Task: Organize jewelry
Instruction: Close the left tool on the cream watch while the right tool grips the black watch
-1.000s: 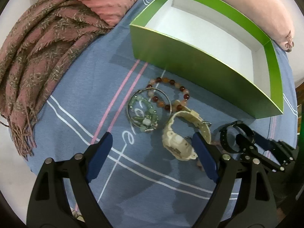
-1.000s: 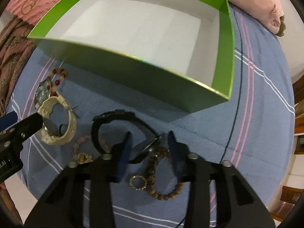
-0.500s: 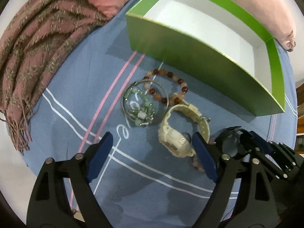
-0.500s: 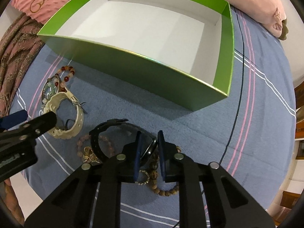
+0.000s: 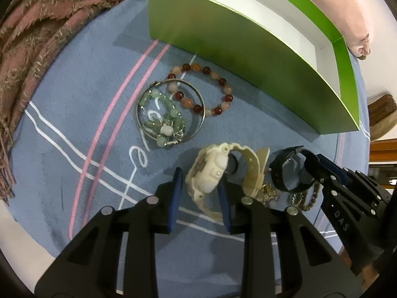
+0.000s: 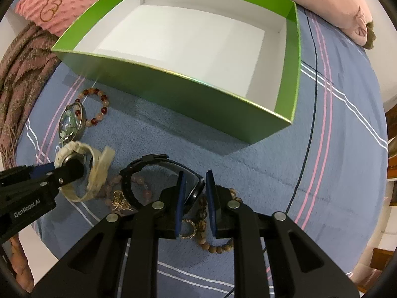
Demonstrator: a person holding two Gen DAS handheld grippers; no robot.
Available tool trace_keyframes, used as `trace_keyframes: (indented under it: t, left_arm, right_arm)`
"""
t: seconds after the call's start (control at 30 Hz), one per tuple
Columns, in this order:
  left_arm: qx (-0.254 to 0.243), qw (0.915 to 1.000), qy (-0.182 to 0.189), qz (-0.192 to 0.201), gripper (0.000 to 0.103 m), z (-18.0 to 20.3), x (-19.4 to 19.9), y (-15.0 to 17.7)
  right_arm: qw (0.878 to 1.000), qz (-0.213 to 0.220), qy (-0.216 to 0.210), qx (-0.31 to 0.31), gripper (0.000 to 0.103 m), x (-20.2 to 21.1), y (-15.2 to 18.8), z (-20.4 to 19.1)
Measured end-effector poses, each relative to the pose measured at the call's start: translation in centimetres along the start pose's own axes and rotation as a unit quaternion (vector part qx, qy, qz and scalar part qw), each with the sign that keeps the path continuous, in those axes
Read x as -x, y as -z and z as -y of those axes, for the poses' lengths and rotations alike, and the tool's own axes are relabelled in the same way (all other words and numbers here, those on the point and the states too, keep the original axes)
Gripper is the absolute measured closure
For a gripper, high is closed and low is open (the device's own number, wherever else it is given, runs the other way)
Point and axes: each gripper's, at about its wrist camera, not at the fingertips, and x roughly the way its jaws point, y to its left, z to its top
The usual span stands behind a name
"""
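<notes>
My left gripper (image 5: 199, 183) is shut on a cream watch (image 5: 211, 173), gripping its case, strap hanging; it shows in the right wrist view (image 6: 84, 168) too. My right gripper (image 6: 194, 193) is shut on a black watch (image 6: 148, 168), also seen in the left wrist view (image 5: 287, 171). On the blue blanket lie a red-and-orange bead bracelet (image 5: 206, 89), a silver bangle (image 5: 171, 109) around a green bead bracelet (image 5: 163, 119), a wooden bead bracelet (image 6: 211, 238), a gold ring (image 6: 187, 228) and a pink bead piece (image 6: 141, 186). The green box (image 6: 173, 84), white inside, stands open behind them.
A brown-pink fringed scarf (image 5: 37, 37) lies at the left. A pink dotted cushion (image 6: 62, 2) and a pale pink pillow (image 6: 335, 7) lie behind the box. The blanket's edge (image 5: 29, 233) runs close at the lower left.
My left gripper has moved forward and closed on the cream watch, tipping it up. My right gripper, which closed on the black watch, has lifted it slightly.
</notes>
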Motion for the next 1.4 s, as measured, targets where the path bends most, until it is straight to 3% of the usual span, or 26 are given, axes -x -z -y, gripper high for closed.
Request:
trace_keyframes:
  t: [0.23,0.67,0.83,1.1,1.4]
  left_arm:
    - [-0.017,0.9998,-0.010,0.004,0.070,-0.5,0.3,0.4]
    - [-0.024,0.9992,-0.028,0.013,0.067,3.4,-1.1,1.0]
    - [-0.025,0.9993,-0.025,0.012,0.067,2.1,-0.2,1.5]
    - [-0.039,0.9987,-0.028,0.017,0.077,2.6,0.1,1.3]
    - [-0.018,0.9994,0.012,0.025,0.077,1.1,2.0,1.0]
  right_arm:
    - [1.000,0.002,-0.011,-0.012,0.086,-0.5,0.2,1.4]
    - [1.000,-0.009,0.002,0.004,0.084,-1.4,-0.6,1.1]
    - [1.000,-0.011,0.007,0.009,0.084,-1.7,-1.0,1.0]
    - [1.000,-0.009,0.002,0.011,0.086,-1.4,-1.0,0.0]
    - [1.000,0.007,-0.002,0.001,0.087,-0.3,-1.4,0.9]
